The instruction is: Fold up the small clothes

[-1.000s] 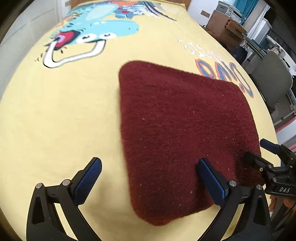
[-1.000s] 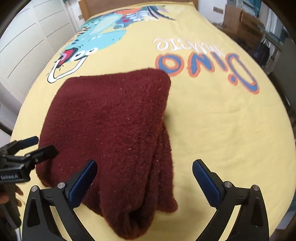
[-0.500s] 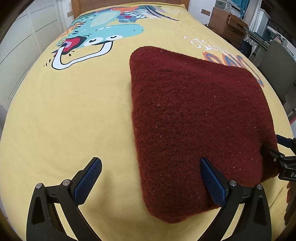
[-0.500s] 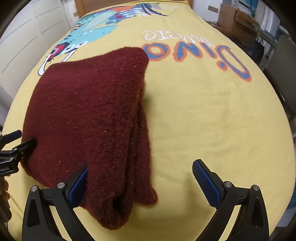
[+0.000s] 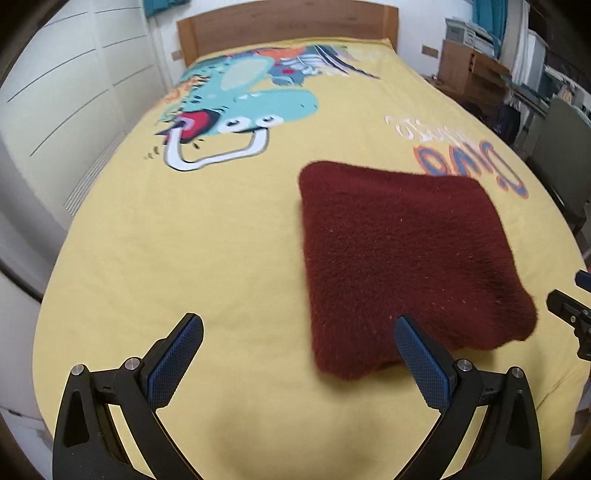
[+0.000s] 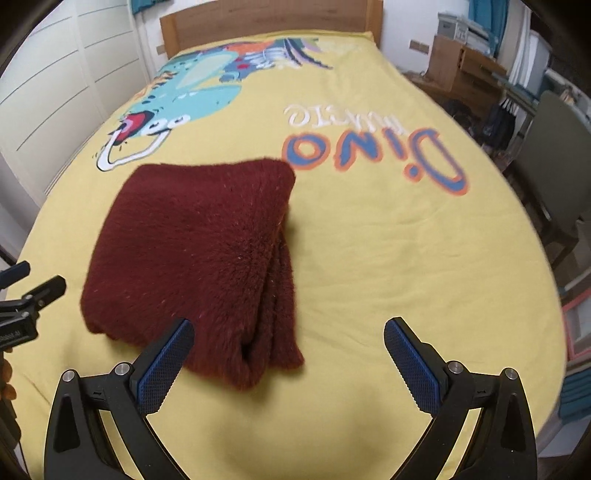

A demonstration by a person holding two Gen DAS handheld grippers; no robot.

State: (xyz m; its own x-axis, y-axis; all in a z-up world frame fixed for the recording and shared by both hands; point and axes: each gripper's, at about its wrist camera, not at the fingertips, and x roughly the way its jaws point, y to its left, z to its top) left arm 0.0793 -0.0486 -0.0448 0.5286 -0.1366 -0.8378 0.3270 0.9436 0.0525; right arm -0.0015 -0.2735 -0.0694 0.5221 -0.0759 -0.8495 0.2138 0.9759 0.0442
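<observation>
A dark red fleece garment (image 5: 399,258) lies folded into a thick square on the yellow bed cover (image 5: 184,258). In the right wrist view the garment (image 6: 192,251) shows its stacked layers along its right side. My left gripper (image 5: 295,354) is open and empty, held above the cover just in front of the garment's near left corner. My right gripper (image 6: 288,354) is open and empty, just in front of the garment's near right corner. Neither gripper touches the cloth. Each gripper's tip shows at the edge of the other's view.
The cover carries a cartoon dinosaur print (image 5: 236,107) and lettering (image 6: 369,151). A wooden headboard (image 5: 288,26) is at the far end. White cupboard doors (image 5: 66,103) stand on the left; boxes and a chair (image 6: 546,155) stand on the right.
Both grippers have pulled back and risen away from the folded garment, so it looks smaller and farther. The garment stays where it lay.
</observation>
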